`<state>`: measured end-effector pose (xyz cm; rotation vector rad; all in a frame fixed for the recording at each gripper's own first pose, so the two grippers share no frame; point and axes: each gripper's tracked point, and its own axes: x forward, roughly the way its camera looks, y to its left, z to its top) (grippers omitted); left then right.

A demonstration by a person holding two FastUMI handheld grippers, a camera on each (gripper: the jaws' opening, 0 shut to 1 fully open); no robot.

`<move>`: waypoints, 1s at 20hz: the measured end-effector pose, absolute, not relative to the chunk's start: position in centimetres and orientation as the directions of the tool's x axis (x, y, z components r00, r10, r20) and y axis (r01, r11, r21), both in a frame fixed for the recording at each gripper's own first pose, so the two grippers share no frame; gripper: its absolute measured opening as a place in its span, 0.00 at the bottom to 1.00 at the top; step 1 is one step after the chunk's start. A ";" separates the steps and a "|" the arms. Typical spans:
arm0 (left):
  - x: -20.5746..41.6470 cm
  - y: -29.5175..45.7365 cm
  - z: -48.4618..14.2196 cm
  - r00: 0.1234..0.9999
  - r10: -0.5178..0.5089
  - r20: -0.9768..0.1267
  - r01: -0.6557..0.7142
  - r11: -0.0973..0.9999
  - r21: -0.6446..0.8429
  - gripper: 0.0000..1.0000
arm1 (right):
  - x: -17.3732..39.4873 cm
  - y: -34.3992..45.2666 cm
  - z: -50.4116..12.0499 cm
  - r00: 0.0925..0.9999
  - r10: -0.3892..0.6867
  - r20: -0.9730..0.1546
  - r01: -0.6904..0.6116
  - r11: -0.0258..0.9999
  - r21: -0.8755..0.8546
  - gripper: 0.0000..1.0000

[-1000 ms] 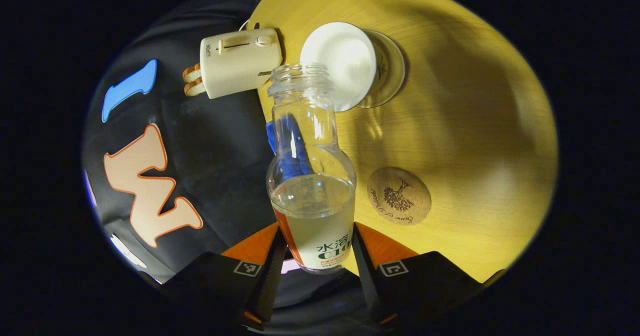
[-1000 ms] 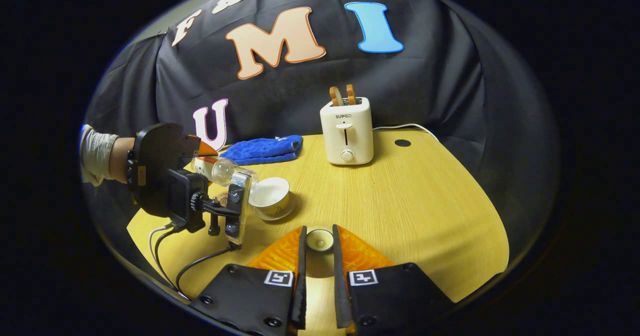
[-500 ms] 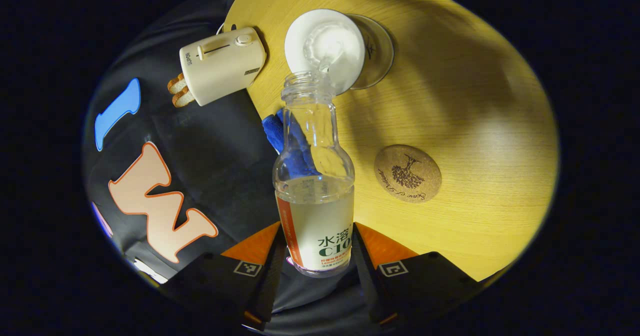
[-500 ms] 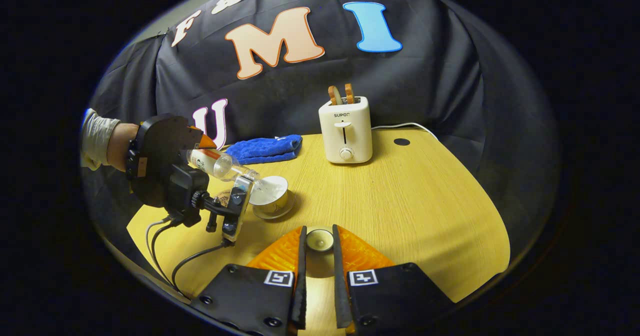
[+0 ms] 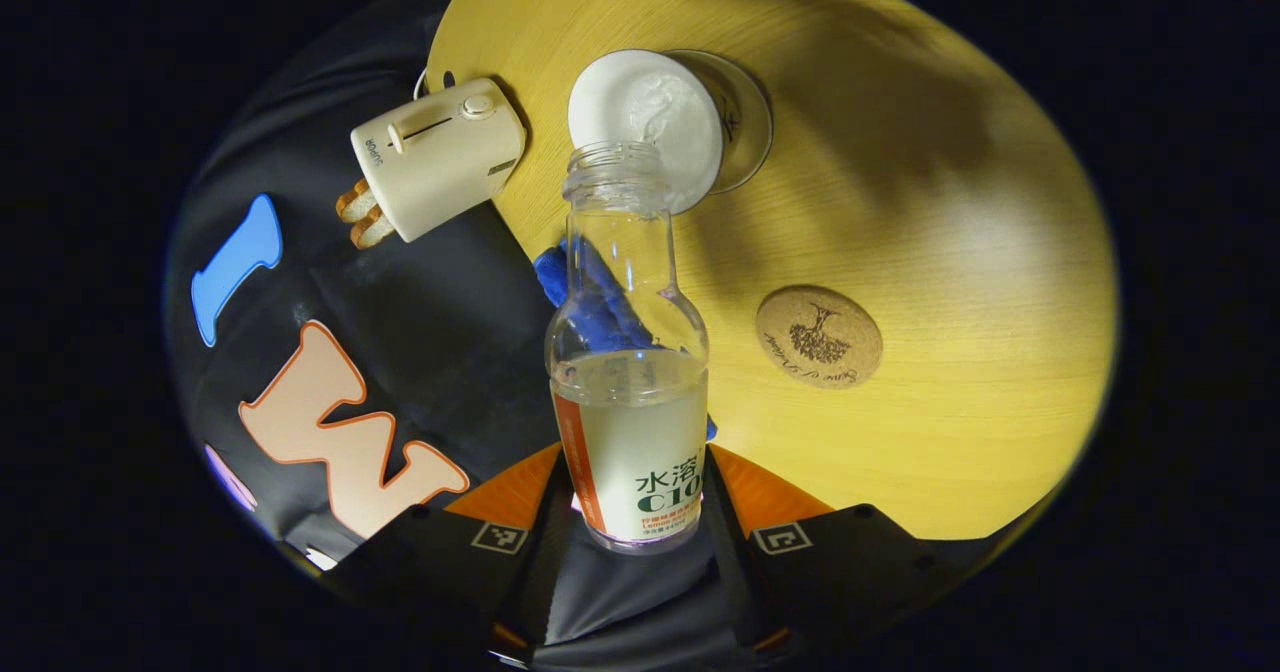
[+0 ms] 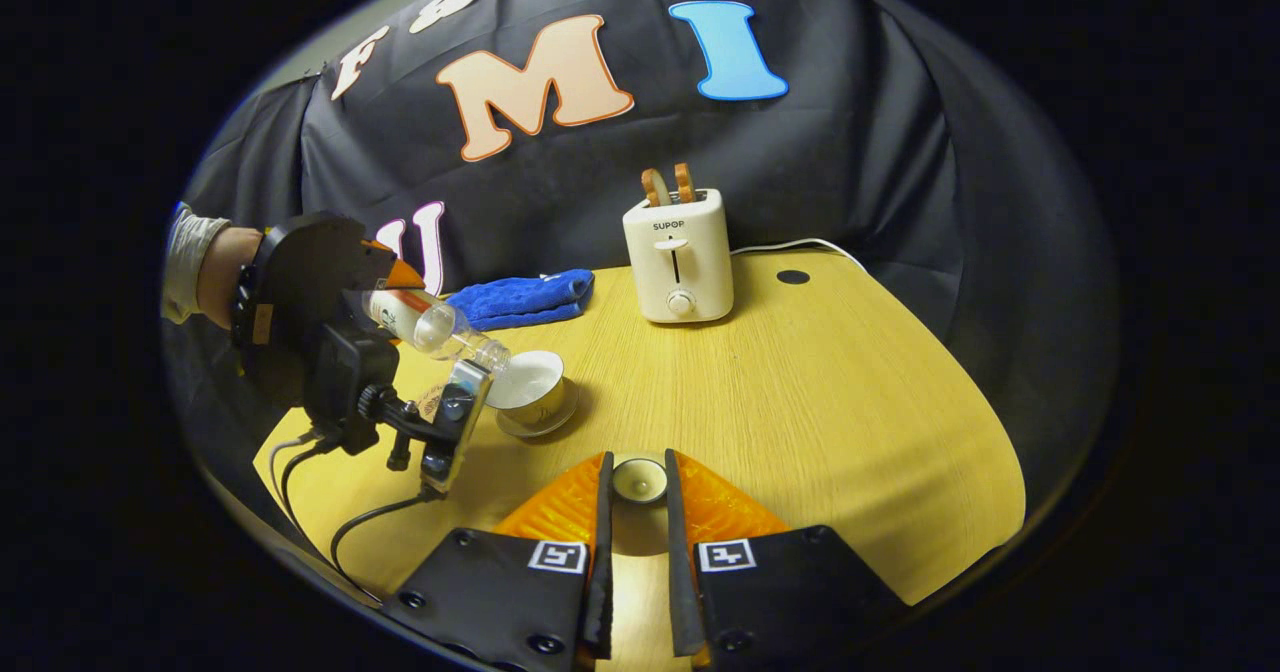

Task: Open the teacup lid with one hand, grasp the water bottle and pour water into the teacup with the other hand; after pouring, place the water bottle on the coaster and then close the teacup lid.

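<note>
In the left gripper view, my left gripper (image 5: pixel 632 512) is shut on the lower body of a clear, uncapped water bottle (image 5: pixel 625 372), partly full. Its mouth hangs just short of the white teacup (image 5: pixel 645 122), which holds rippling water and sits on a glass saucer (image 5: pixel 748 117). No stream leaves the mouth. A round cork coaster (image 5: pixel 819 337) lies bare to the right of the bottle. In the right gripper view, my right gripper (image 6: pixel 637 464) is shut on the small white teacup lid (image 6: pixel 639 479), held above the table; the left gripper (image 6: pixel 310 342) tilts the bottle (image 6: pixel 430 320) over the teacup (image 6: pixel 530 390).
A cream toaster (image 6: pixel 678 257) with two bread slices stands at the back of the round wooden table (image 6: pixel 800 402), its white cord trailing right. A folded blue cloth (image 6: pixel 520 297) lies at the back left. A person's sleeve and hand (image 6: pixel 195 272) hold the left gripper.
Half a second ago water streamed from the bottle into the teacup; now the stream has stopped and the bottle has tipped back a little. The right gripper keeps the lid nearly still.
</note>
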<state>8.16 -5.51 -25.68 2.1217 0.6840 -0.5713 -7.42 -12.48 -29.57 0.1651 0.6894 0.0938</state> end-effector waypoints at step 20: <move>6.8 -6.0 -30.4 0.709 0.084 -0.700 0.704 -0.040 0.709 0.66 | -6.4 -10.6 -28.1 0.755 0.147 -0.638 -0.042 0.983 0.177 0.26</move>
